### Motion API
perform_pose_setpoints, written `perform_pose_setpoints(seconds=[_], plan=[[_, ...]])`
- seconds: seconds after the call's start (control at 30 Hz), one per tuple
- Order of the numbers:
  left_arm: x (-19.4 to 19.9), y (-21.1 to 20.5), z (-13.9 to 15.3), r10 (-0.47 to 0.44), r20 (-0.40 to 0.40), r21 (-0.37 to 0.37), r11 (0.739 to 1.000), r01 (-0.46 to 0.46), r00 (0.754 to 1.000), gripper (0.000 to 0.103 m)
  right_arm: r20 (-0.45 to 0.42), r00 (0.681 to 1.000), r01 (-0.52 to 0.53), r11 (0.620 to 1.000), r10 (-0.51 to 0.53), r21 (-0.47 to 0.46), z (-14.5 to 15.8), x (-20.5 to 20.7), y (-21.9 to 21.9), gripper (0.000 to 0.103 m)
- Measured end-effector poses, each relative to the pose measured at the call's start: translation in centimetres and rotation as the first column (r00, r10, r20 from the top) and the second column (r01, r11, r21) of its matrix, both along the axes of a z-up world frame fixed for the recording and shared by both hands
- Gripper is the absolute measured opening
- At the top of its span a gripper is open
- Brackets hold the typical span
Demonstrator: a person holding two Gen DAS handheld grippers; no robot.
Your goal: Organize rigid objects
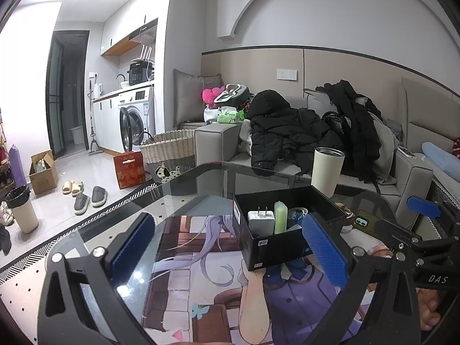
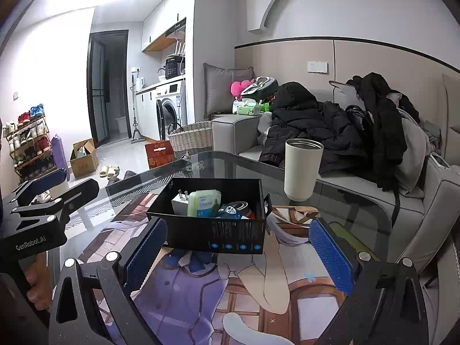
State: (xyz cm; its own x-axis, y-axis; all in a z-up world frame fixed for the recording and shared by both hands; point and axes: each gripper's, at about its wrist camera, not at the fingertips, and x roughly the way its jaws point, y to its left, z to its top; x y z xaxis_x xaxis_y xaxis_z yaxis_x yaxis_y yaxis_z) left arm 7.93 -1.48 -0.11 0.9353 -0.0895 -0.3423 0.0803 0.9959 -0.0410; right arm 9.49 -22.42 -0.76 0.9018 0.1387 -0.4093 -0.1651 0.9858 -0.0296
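Note:
A black open box (image 1: 276, 247) (image 2: 230, 234) stands on a glass table with an anime-print mat (image 2: 258, 293). Inside stand a white plug charger (image 1: 260, 221) (image 2: 180, 202), a pale green case (image 1: 281, 217) (image 2: 204, 203) and a blue tape roll (image 2: 231, 211). My left gripper (image 1: 230, 247) is open and empty, just in front of the box; it also shows in the right wrist view (image 2: 54, 189). My right gripper (image 2: 238, 254) is open and empty, in front of the box; one of its pads shows in the left wrist view (image 1: 424, 205).
A cream tumbler (image 1: 327, 171) (image 2: 302, 169) stands behind the box near the table's far edge. A phone in an olive case (image 1: 363, 221) lies right of the box. A sofa piled with black jackets (image 2: 345, 126) is behind the table. A wicker basket (image 1: 169, 151) sits on the floor.

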Motion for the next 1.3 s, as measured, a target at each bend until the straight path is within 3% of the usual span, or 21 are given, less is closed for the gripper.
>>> perform_pose_setpoints(seconds=[1.3], plan=[[0.56, 0.08, -0.60, 0.022, -0.031, 0.010, 1.000, -0.022, 0.999, 0.103, -0.009, 1.000, -0.001, 1.000, 0.002, 0.004, -0.12, 0.06, -0.07, 0.101]])
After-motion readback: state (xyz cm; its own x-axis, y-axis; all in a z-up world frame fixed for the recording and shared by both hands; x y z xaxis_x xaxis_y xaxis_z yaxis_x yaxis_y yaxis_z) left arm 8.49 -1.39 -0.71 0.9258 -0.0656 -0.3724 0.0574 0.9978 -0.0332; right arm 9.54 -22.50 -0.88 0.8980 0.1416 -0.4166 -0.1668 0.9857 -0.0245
